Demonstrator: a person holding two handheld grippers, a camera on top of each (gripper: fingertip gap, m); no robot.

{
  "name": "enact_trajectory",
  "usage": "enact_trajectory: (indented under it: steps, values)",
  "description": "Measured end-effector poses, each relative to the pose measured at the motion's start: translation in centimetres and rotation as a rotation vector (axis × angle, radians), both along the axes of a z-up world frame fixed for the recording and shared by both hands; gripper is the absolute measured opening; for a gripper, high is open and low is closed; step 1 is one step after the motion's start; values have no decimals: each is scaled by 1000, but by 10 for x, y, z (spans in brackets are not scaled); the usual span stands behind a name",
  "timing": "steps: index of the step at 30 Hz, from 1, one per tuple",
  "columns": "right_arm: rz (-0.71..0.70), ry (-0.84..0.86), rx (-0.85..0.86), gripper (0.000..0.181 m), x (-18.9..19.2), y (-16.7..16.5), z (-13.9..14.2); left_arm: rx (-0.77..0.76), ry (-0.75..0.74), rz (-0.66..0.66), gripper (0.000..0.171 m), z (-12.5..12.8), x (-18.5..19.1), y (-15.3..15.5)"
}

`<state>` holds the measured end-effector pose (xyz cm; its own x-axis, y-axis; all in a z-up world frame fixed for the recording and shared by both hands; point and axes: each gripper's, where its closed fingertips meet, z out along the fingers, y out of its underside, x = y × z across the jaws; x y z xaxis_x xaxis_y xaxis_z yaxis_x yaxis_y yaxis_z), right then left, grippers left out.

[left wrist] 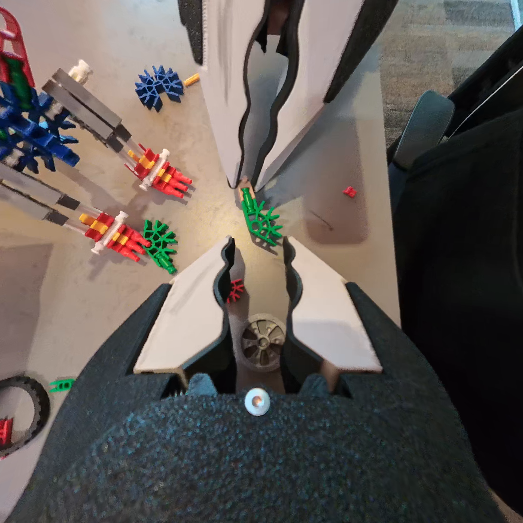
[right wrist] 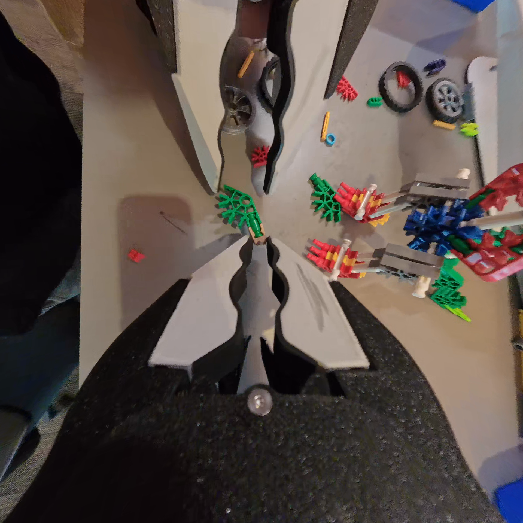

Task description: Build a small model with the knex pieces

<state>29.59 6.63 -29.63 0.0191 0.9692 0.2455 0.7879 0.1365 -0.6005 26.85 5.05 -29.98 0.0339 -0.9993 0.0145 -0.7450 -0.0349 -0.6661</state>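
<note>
Right tool (right wrist: 259, 240) pinching green connector (right wrist: 239, 209), left tool (left wrist: 258, 243) agape

Warm light is falling from above onto the table (left wrist: 198, 215), pooling brightest just beside the green connector (left wrist: 261, 223) and dimming toward the corners. Soft shadows are spreading under the toy pieces, and the edges are bending with wide-angle distortion. The upper gripper (left wrist: 244, 184) is smearing with motion blur, and the dark surroundings are losing detail.

I can read no writing, number or sign anywhere in my two views. Neither the toy pieces nor the table (left wrist: 85, 311) bear any.
</note>
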Motion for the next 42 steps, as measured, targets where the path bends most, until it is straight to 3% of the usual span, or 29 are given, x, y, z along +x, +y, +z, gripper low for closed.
enact_trajectory:
  steps: [7,13,18,26,34,42]
  values:
    - [-111,-68,-143,10,19,0,-17,-1,12,81,38,9,-25,1]
    - [-191,-78,-128,19,30,9,-8,15,25,224,40,32,-71,4]
    - [-229,-86,-113,25,33,8,2,18,80,324,40,29,-108,-5]
    - [-312,-51,-134,25,30,-8,-4,120,128,672,45,17,-159,20]
    - [-413,27,-158,25,41,-21,3,82,180,718,47,3,-182,13]
    - [-514,78,-186,29,65,-30,4,75,158,658,50,-3,-167,2]
